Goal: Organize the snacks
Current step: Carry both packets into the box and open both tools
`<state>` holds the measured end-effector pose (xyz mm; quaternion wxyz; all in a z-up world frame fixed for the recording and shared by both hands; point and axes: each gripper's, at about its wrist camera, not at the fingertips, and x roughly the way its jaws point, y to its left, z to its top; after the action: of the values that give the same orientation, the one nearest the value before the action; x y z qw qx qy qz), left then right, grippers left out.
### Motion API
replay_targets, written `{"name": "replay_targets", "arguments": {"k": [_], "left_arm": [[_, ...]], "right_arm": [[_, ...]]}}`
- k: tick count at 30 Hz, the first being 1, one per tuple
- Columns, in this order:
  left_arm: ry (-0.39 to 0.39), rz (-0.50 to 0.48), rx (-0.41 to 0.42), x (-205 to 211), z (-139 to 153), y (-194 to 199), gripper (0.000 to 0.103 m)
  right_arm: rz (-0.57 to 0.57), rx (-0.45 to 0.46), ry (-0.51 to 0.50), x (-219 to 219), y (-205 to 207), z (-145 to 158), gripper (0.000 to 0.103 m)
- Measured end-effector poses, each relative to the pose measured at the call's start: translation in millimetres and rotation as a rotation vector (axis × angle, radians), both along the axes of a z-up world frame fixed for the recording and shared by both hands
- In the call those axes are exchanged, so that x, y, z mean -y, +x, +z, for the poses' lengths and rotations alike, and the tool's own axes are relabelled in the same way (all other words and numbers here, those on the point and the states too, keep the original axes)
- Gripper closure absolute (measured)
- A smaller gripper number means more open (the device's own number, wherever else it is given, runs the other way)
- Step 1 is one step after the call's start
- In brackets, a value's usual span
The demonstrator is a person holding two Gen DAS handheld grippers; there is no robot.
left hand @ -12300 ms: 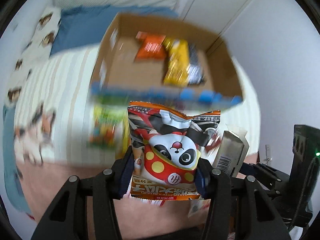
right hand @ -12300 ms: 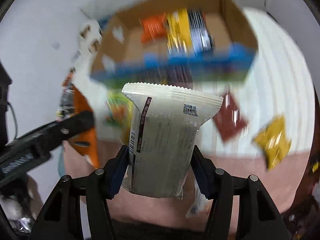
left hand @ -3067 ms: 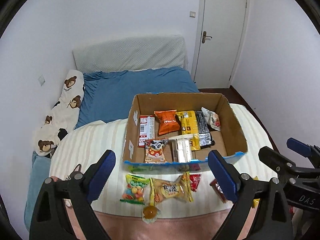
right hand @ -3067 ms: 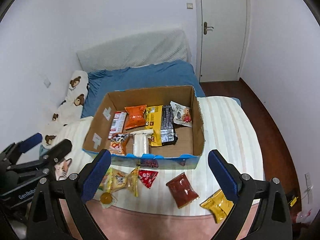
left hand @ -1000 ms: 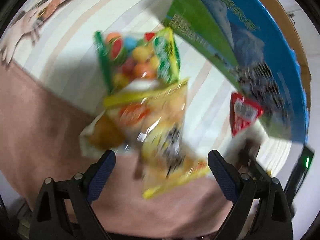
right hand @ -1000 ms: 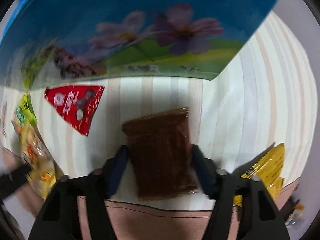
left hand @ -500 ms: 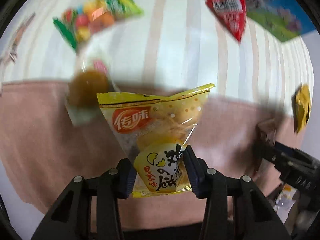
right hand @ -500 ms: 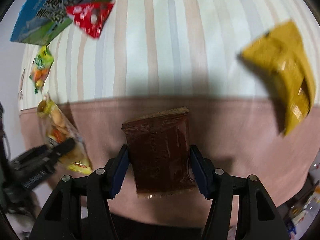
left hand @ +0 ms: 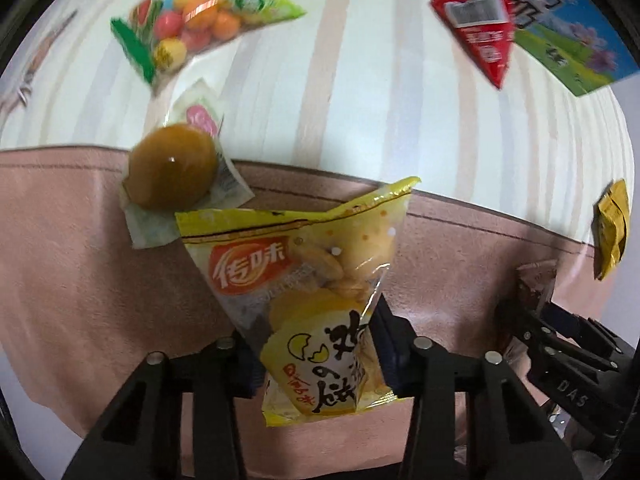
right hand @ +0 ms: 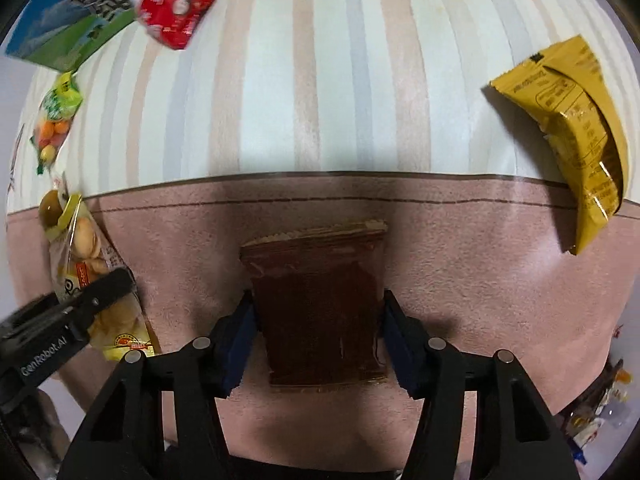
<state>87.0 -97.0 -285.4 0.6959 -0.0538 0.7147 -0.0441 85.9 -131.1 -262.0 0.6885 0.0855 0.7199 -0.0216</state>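
My left gripper [left hand: 316,352] is shut on the lower end of a yellow egg-cookie packet [left hand: 304,264], which stands up over the pink band of the bed cover. My right gripper [right hand: 318,320] has its blue pads pressed on both sides of a dark brown packet [right hand: 316,280], and its jaws are still closing a little. In the right wrist view the left gripper's arm [right hand: 80,300] and its yellow packet [right hand: 88,248] show at the far left. Both grippers point down at the bed.
On the striped cover [right hand: 320,80] lie a brown egg in a clear wrapper [left hand: 172,172], a bag of coloured candies [left hand: 192,20], a red triangular packet [left hand: 480,28] and a mustard-yellow packet [right hand: 572,128]. The blue-green box wall [left hand: 560,40] runs along the top.
The left jaws have gone from wide apart to shut on the yellow packet. Both grippers, with their packets, have drawn back from the box to over the pink band.
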Motion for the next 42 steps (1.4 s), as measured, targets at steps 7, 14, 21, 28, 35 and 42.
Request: {"name": "replay_targets", "arguments": {"k": [7, 14, 21, 28, 35, 42], "left_arm": [[-0.023, -0.072, 0.099, 28, 55, 4, 0.065], [-0.181, -0.099, 0.206, 20, 150, 38, 0.065], [-0.333, -0.113, 0.253, 23, 226, 159, 0.064], [-0.385, -0.089, 0.066, 48, 178, 268, 0.064], [-0.395, -0.089, -0.085, 61, 134, 300, 0.065], [-0.436, -0.108, -0.202, 70, 105, 303, 0.058]], "right_arm": [[-0.008, 0.064, 0.076, -4, -8, 34, 0.042], [-0.005, 0.228, 0.179, 11, 39, 141, 0.042], [0.015, 0.403, 0.172, 38, 131, 243, 0.042], [-0.002, 0.342, 0.104, 58, 234, 236, 0.042], [-0.021, 0.256, 0.094, 78, 266, 188, 0.042], [-0.011, 0.130, 0.118, 77, 273, 154, 0.035]]}}
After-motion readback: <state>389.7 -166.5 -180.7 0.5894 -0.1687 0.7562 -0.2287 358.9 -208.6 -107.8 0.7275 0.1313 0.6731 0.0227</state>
